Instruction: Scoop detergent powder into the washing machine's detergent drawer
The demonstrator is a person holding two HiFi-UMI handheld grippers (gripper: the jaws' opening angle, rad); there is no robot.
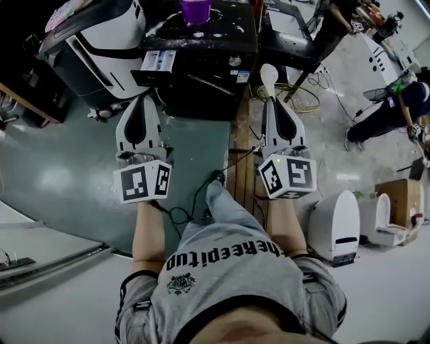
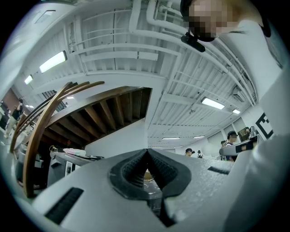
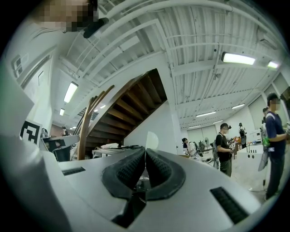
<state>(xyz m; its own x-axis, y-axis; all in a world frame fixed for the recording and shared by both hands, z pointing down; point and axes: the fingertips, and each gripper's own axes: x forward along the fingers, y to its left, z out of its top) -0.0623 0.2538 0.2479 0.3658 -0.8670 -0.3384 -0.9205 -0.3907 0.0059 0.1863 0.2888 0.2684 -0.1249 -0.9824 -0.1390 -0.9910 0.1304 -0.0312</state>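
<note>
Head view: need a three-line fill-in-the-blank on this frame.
1. The right tool is shut on a white ____.
2. The cup on top of the washer is ____.
3. The left tool is shut on ____.
Missing: spoon; purple; nothing.

left gripper (image 1: 142, 101): tips together, pointing at the open detergent drawer (image 1: 158, 62) just ahead | right gripper (image 1: 273, 102): white scoop (image 1: 269, 74) sticks out past its tips, bowl forward, black washing machine (image 1: 201, 80) just to its left | purple cup (image 1: 195, 9): on the machine's top, well ahead, between the two grippers
</note>
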